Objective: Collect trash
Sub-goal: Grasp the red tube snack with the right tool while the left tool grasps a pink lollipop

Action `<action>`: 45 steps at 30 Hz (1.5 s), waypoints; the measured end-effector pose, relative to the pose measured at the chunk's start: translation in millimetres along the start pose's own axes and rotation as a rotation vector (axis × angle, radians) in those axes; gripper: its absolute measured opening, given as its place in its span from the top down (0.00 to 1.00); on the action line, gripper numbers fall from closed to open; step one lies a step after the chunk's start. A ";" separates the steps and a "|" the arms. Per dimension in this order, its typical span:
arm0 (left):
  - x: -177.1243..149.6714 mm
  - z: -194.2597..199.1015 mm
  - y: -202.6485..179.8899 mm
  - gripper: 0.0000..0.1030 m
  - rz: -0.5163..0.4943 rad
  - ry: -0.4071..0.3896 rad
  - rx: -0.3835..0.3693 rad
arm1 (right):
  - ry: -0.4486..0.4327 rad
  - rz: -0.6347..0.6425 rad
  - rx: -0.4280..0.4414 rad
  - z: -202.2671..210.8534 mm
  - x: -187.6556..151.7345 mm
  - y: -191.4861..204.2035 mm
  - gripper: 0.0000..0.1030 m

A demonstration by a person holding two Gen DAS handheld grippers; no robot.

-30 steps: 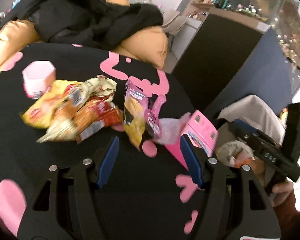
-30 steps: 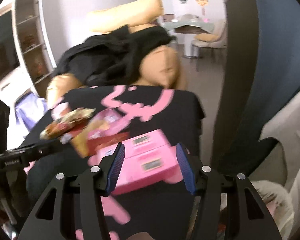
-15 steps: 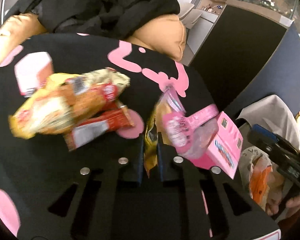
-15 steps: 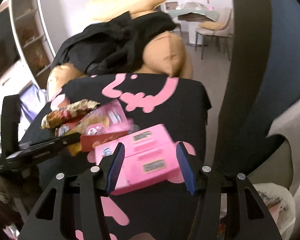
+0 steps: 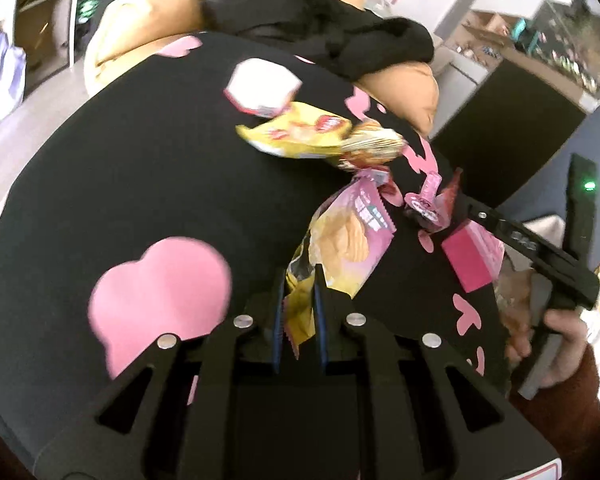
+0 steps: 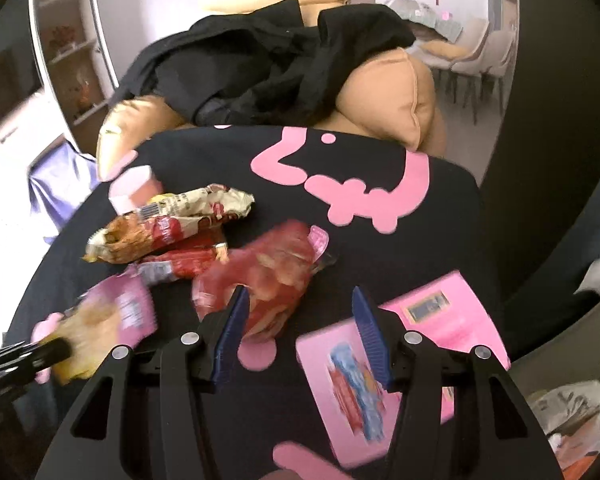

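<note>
While the left gripper pinches the pink-and-yellow chip bag just above the black worktop, the right gripper's fingers hang open between red wrapper and pink box; bagging likely comes next.

Black cloth with pink shapes as landmark. Behind its far edge, tan cushions with black clothing heaped on top. Beyond the cushions to the right, pale dining chairs. Left of the cloth, white shelving.
</note>
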State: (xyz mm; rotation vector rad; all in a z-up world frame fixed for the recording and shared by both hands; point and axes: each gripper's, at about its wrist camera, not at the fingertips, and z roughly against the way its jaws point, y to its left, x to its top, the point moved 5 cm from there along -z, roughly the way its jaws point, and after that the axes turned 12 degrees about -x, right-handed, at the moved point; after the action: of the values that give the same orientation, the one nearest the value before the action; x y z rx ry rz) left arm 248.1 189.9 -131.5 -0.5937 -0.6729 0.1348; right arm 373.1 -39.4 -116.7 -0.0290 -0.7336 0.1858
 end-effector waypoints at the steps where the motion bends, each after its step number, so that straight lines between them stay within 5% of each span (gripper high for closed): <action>1: -1.4 4.0 3.9 0.84 0.008 -0.005 -0.003 | 0.010 0.008 0.000 -4.2 0.6 3.1 0.51; 8: -4.5 27.1 13.3 0.65 -0.002 -0.067 -0.026 | 0.066 0.091 -0.017 -31.0 6.5 33.6 0.51; 14: -3.7 40.7 18.3 0.62 0.007 -0.100 -0.042 | 0.102 0.122 0.000 -42.5 17.5 47.6 0.50; 18: -3.5 48.1 21.9 0.58 0.023 -0.129 -0.041 | 0.191 0.066 0.132 -45.6 13.5 43.7 0.50; 24: -4.1 51.2 25.4 0.58 0.042 -0.137 -0.034 | 0.109 0.210 0.143 -16.4 -11.8 67.8 0.54; 31: -4.0 56.1 19.3 0.58 0.028 -0.143 -0.022 | 0.049 0.231 0.218 26.6 -29.9 73.2 0.82; 45: 15.6 30.2 -48.5 0.50 -0.144 -0.145 -0.091 | 0.027 0.144 0.181 72.5 -77.6 1.1 0.84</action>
State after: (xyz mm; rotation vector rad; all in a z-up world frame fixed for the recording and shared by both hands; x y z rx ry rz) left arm 238.1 168.8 -77.0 -0.6247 -0.8639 0.0130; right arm 268.2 -55.0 -114.3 0.0877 -0.6855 0.3884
